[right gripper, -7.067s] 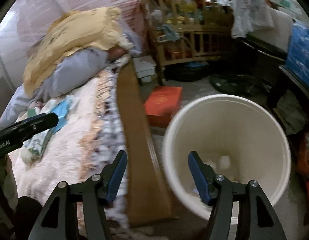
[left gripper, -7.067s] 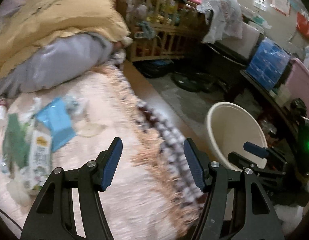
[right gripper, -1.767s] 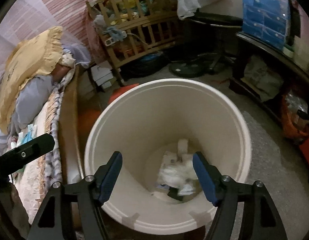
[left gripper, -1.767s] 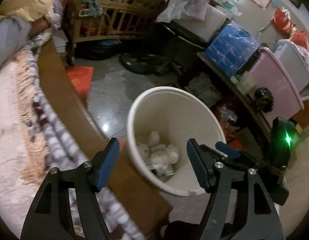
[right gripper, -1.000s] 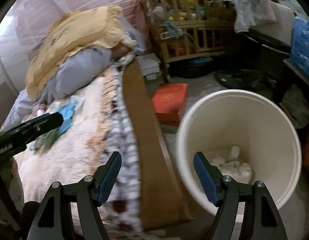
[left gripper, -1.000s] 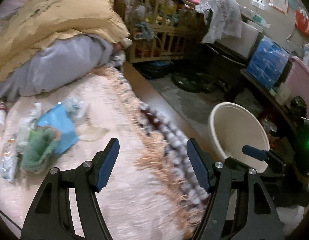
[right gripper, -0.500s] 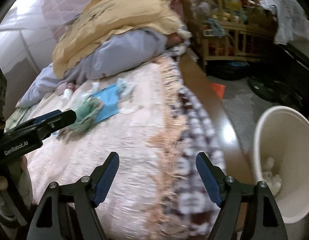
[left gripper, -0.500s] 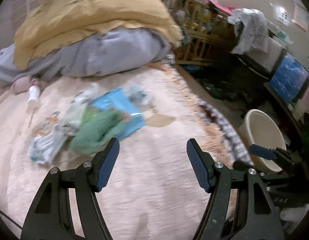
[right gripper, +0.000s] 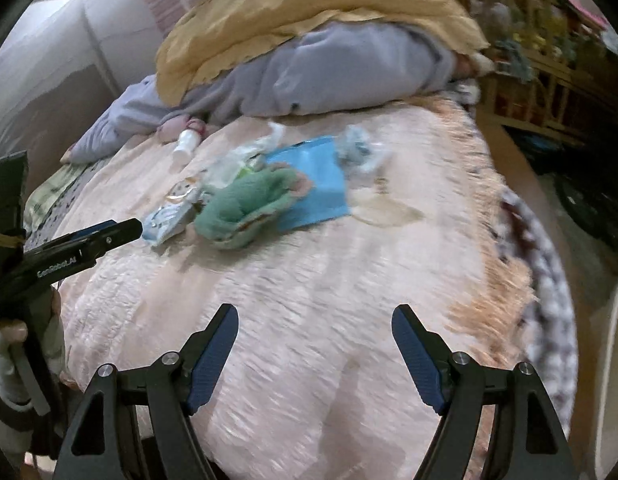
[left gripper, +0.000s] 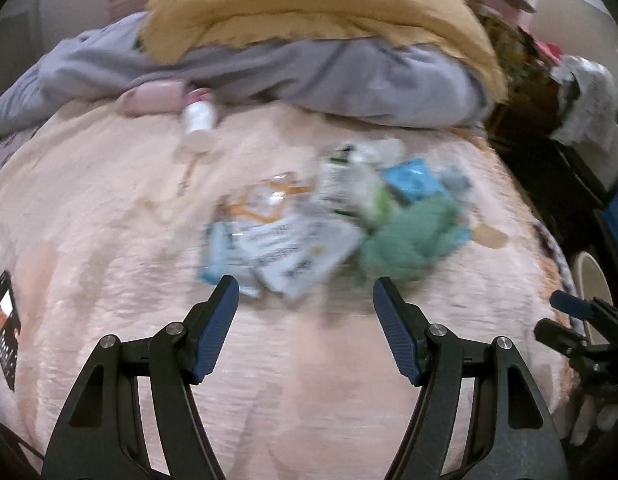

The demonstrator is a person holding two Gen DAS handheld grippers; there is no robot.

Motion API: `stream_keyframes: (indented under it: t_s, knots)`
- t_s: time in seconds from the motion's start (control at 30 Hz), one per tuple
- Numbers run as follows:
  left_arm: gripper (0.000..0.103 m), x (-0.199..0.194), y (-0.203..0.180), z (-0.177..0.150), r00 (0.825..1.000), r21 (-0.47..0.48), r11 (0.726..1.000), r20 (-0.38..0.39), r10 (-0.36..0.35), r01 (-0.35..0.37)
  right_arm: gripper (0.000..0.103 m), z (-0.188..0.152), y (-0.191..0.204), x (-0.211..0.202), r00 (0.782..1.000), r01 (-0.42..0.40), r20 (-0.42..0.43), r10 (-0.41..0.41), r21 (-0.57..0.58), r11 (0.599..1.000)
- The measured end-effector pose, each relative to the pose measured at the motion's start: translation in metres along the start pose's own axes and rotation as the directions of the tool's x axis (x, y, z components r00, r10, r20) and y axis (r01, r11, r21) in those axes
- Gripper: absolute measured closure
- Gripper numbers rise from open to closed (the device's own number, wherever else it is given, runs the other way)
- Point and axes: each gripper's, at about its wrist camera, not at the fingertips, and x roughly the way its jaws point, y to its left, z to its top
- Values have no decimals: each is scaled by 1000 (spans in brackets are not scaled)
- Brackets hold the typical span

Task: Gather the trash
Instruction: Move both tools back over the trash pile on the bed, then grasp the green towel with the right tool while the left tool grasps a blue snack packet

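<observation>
Surveying the bed from both wrist cameras, we logged the following.

Left gripper (left gripper: 305, 294): pitched steeply downward over the pink blanket (left gripper: 309, 380), jaws standing wide with nothing between them. Its blue fingertips (left gripper: 225, 296) sat just short of the trash pile, not touching it. In the right wrist view the same gripper (right gripper: 127, 228) entered from nine o'clock, carried by a gloved hand (right gripper: 13, 344) at the eight o'clock edge.

Right gripper (right gripper: 314, 322): likewise tilted down over bare blanket, well apart from the trash. Its jaws had just been opening a little and stood wide, empty. From the left wrist view only its tip (left gripper: 569, 308) showed, at four o'clock.

Trash pile (left gripper: 309, 224): lay on the blanket at the twelve o'clock side of the left gripper. We counted white printed wrappers (left gripper: 285, 248), a crumpled green cloth-like piece (right gripper: 245, 204), a blue packet (right gripper: 317, 184) under it, and a small white bottle (left gripper: 197, 118) near the grey bedding (left gripper: 329, 76) and yellow quilt (left gripper: 309, 0).

Hard to make out: motion blur smeared every wrapper's print. The white bin (left gripper: 589, 280) was cut off at three o'clock behind the bed edge. A phone (left gripper: 3, 320) was clipped by the nine o'clock rim.
</observation>
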Motion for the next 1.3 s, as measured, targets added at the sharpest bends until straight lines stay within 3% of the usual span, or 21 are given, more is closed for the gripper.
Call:
stream_keyframes:
  t_s: [0.17,0.43,0.6,0.63,0.73,0.8,0.83,0.93,1.13,1.3]
  knots:
    - [34,11,40,3,999,-59,998,-17,28,-29,26,23,19,21,998,-56,-8,56,-4,998]
    - [34,48,68,9,996,-96,994,-78,36,-44,26,53,42,77,991,-119,-65,121,21,993]
    - [35,80,73,16,991,-116,993,-137,-12,-4,26,67,44,111,977,-178,-100,186,89,980]
    - [37,87,73,18,989,-124,992,-146,-27,9,26,69,44,118,974,-188,-104,200,109,976]
    - [58,96,71,19,984,-132,991,-167,-55,33,26,73,43,131,968,-211,-107,228,151,966]
    - [70,96,69,19,985,-131,991,-163,-58,37,33,72,42,139,964,-225,-106,245,175,959]
    - [70,94,70,18,984,-137,989,-161,-70,48,48,72,41,140,962,-234,-97,254,180,956]
    - [72,81,74,11,986,-156,986,-142,-86,64,54,67,44,130,965,-244,-65,256,148,958]
    - [72,39,71,0,991,-152,984,-83,-109,95,56,52,41,89,969,-240,-38,244,81,967]
    - [72,13,44,-9,986,-108,983,-69,-154,146,56,34,37,51,976,-216,-22,218,49,975]
